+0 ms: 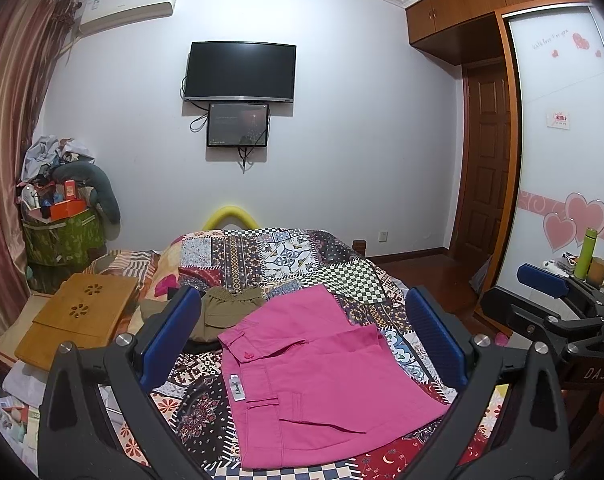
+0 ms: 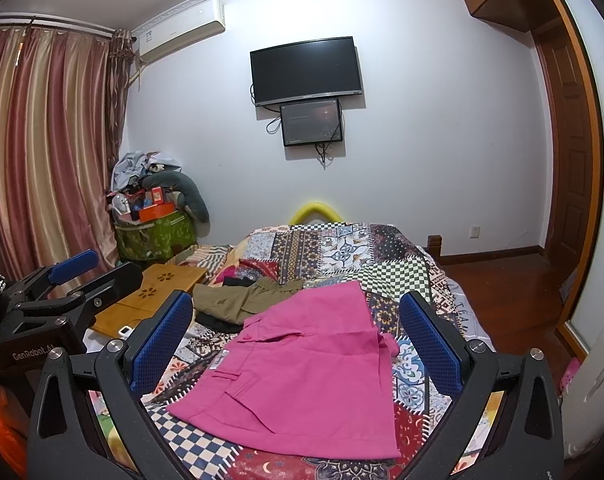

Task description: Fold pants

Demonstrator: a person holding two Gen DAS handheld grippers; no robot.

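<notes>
Pink pants (image 1: pixel 322 368) lay folded flat on the patchwork bedspread (image 1: pixel 285 256), waistband to the left. Left gripper (image 1: pixel 302 344) hovered above them, jaws wide, nothing held. Right gripper (image 2: pixel 297 344) same: wide, empty. Olive garment (image 1: pixel 225 312) sat just behind the pants, possibly touching; the edge is hard to read.

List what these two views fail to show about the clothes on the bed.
- Pink pants: near hem in the left wrist view, cut off behind the left hand-held gripper.
- Olive garment: type unclear; pink pants overlap it in the right wrist view.
- White label: print too small to read.
</notes>
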